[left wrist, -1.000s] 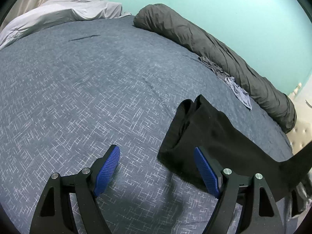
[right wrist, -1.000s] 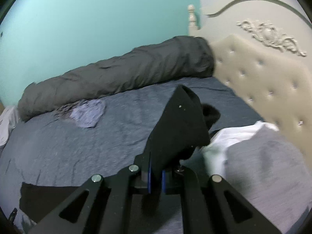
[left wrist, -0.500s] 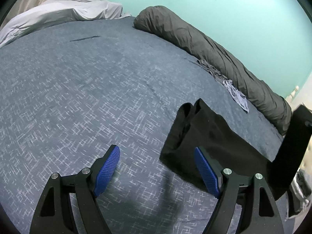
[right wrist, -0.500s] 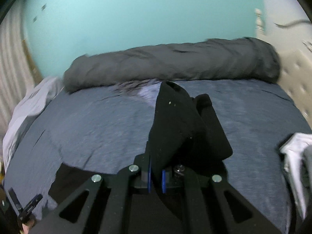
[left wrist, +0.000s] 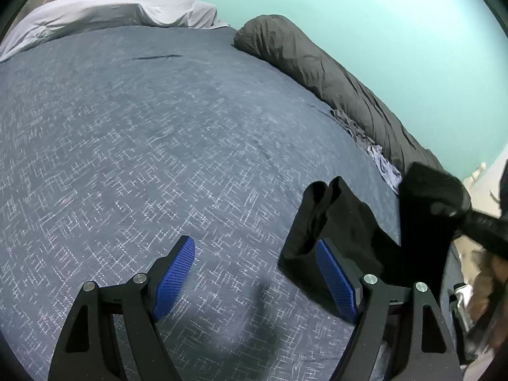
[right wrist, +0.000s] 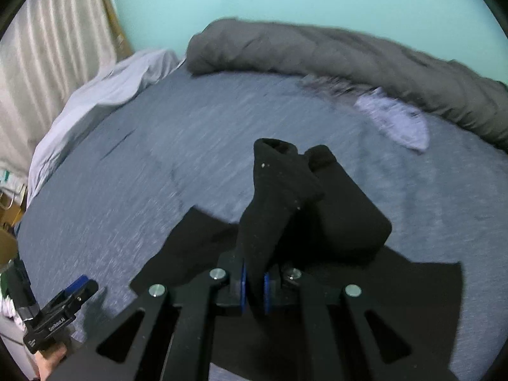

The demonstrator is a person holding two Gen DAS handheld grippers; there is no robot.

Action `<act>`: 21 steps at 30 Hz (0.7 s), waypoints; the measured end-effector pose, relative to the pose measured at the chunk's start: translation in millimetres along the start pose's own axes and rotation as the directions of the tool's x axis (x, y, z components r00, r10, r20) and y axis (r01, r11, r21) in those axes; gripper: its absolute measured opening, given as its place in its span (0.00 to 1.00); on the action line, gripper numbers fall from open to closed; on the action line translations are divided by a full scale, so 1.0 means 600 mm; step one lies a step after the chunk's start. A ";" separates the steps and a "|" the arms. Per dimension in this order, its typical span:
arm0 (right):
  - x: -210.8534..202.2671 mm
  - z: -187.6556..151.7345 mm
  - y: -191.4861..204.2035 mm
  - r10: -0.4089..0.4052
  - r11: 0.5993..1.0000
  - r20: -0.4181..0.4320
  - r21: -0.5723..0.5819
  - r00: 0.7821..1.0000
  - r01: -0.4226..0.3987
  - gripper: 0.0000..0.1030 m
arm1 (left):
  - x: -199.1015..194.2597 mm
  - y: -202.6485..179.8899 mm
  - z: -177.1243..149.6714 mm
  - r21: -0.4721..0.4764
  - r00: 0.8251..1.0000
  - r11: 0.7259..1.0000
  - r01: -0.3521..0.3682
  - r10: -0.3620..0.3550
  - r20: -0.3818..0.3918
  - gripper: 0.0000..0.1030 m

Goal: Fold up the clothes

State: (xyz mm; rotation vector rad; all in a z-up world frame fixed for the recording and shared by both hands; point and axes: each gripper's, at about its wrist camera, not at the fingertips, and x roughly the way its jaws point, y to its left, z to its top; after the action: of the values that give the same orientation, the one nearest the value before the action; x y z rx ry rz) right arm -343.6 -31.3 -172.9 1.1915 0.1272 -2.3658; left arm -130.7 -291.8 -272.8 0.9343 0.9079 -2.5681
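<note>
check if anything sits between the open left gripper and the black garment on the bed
Nothing visible does. The left gripper hangs open over bare blue bedspread, and the black garment already lies by its right finger. The right gripper holds the garment's other end.

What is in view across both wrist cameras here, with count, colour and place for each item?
black garment: one, black, spread on the bed, one end lifted
bedspread: one, dark blue patterned, covering the bed
rolled duvet: one, dark grey, along the teal wall
pale cloth: one, lilac-grey, beside the duvet
light sheet: one, pale grey, at the bed's far edge
curtain: one, cream, beyond the light sheet
left gripper: open, above the bedspread
right gripper: shut on the garment
</note>
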 end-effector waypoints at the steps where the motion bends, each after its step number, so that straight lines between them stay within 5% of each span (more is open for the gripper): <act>1: 0.017 -0.003 0.019 0.011 1.000 -0.015 -0.013 1.000 -0.012 0.07 | 0.001 0.001 0.000 -0.002 1.000 1.000 0.002 -0.002 -0.002 0.80; 10: 0.093 -0.046 0.095 0.130 0.990 -0.146 -0.034 0.981 -0.136 0.24 | 0.003 -0.001 -0.002 -0.004 1.000 1.000 0.011 -0.011 -0.008 0.81; 14: 0.055 -0.031 0.086 0.172 0.984 -0.074 -0.034 0.982 -0.175 0.38 | 0.001 0.001 -0.001 -0.015 1.000 1.000 0.011 -0.011 -0.005 0.82; 21: 0.014 -0.024 0.015 0.227 0.968 0.067 0.093 0.972 -0.233 0.39 | 0.004 -0.009 -0.004 -0.006 1.000 1.000 0.012 -0.012 -0.005 0.82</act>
State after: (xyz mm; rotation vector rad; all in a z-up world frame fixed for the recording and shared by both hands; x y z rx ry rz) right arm -333.2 -38.4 -187.1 1.1184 -0.1440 -2.2203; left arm -133.5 -286.3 -273.5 0.9374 0.9257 -2.5726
